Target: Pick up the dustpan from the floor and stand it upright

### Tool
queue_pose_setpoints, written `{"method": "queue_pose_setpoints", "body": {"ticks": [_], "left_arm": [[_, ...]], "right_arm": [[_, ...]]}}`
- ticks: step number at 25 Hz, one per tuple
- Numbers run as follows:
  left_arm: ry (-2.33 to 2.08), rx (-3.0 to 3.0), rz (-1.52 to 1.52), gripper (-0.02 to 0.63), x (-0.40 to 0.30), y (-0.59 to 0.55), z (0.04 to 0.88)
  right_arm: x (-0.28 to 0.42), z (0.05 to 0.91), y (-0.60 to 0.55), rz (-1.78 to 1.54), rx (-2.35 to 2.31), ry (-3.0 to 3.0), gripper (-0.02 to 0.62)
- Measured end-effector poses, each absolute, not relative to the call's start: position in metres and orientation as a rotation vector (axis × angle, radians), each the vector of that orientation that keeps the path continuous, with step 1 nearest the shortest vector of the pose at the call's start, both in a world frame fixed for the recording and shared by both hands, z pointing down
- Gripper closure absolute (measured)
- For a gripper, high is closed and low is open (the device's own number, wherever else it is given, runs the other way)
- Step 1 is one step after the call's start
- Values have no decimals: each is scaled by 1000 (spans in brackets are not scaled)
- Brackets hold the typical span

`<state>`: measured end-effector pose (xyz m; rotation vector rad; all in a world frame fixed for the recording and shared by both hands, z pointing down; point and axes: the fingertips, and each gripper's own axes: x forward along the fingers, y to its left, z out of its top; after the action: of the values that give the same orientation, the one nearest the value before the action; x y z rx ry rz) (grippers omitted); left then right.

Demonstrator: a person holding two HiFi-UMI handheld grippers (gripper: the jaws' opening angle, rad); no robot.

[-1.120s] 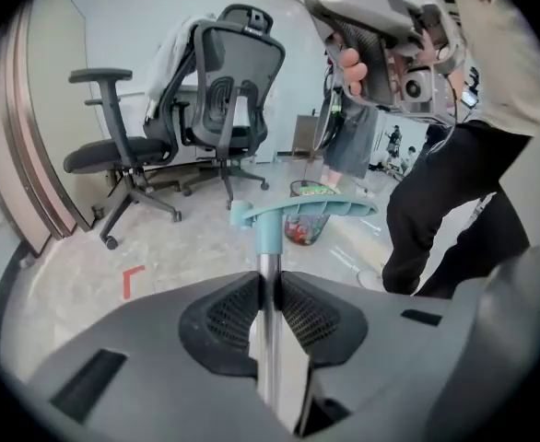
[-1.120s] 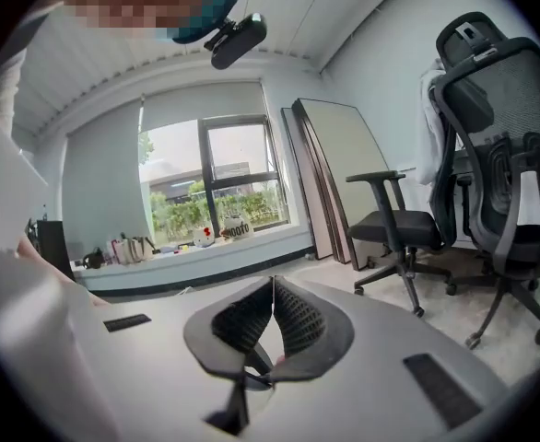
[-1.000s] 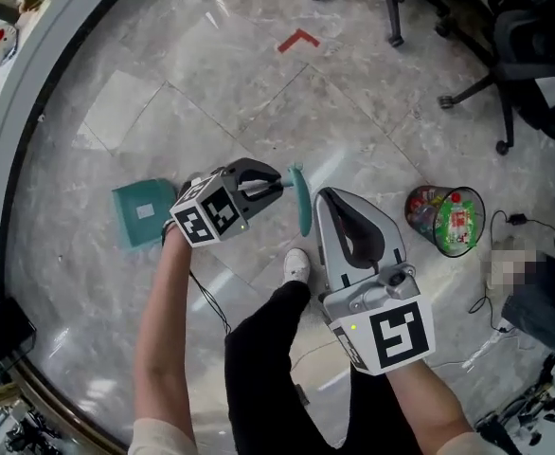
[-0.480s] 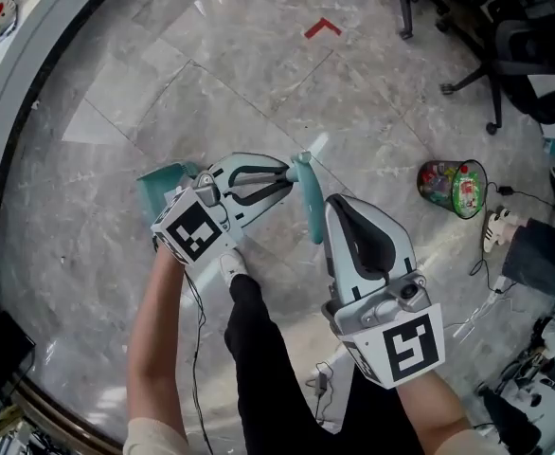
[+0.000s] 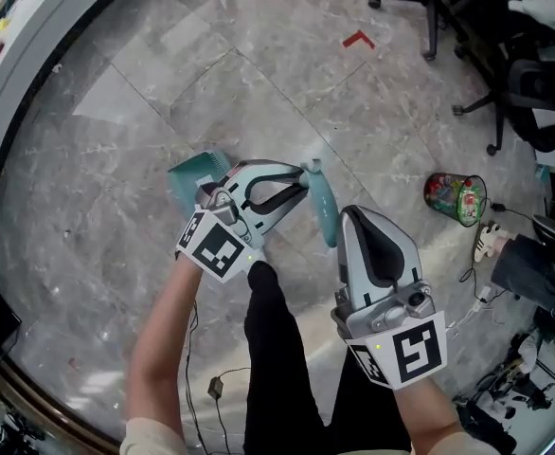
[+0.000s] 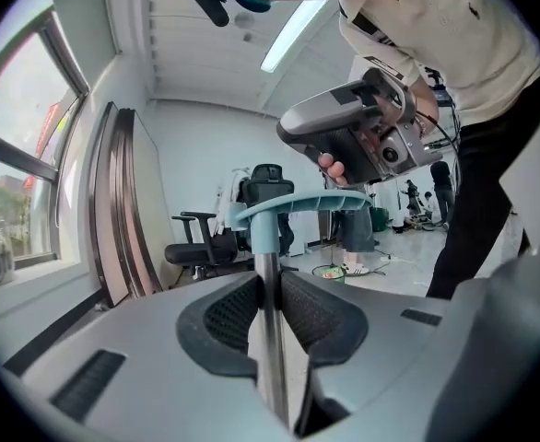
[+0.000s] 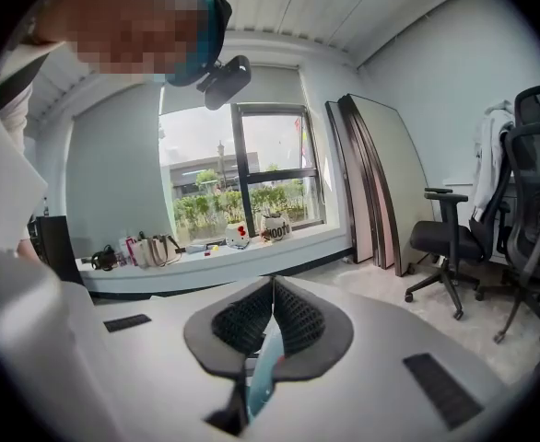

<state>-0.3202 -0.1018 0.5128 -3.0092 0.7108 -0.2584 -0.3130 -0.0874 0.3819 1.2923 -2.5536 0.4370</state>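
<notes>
The teal dustpan (image 5: 194,172) is tipped up off the grey floor, its pan mostly hidden below my left gripper. My left gripper (image 5: 301,190) is shut on the pan's thin metal handle rod (image 6: 268,320). The teal T-shaped grip (image 6: 299,206) tops the rod just beyond the pads. In the head view that grip (image 5: 321,200) lies between both grippers. My right gripper (image 5: 344,218) reaches it from the right. In the right gripper view my right gripper (image 7: 270,291) is shut, with a teal edge of the grip (image 7: 263,366) between its pads.
A small bin (image 5: 456,198) of colourful rubbish stands to the right on the floor. Office chairs (image 5: 448,17) are at the upper right, and cables (image 5: 476,301) lie at the right. A red corner mark (image 5: 358,38) is on the floor. The person's dark leg (image 5: 273,339) is below the grippers.
Both grippers and the dustpan have shifted right and nearer the person. The pan has swung in under the left gripper, so less of it shows. Both grips stay the same.
</notes>
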Motion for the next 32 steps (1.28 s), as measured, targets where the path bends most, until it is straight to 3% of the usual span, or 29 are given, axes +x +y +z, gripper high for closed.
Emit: {"method": "queue_pose_setpoints", "body": {"ticks": [26, 28, 32], "left_arm": [[1030, -2976, -344, 524, -408, -61, 522], [1136, -2959, -397, 587, -426, -56, 508], [1425, -2950, -404, 595, -446, -17, 452]], "right_arm": [[-353, 373, -60, 423, 1201, -2532, 577], [-352, 364, -62, 418, 1194, -2547, 577], [-351, 332, -53, 418, 1161, -2609, 577]]}}
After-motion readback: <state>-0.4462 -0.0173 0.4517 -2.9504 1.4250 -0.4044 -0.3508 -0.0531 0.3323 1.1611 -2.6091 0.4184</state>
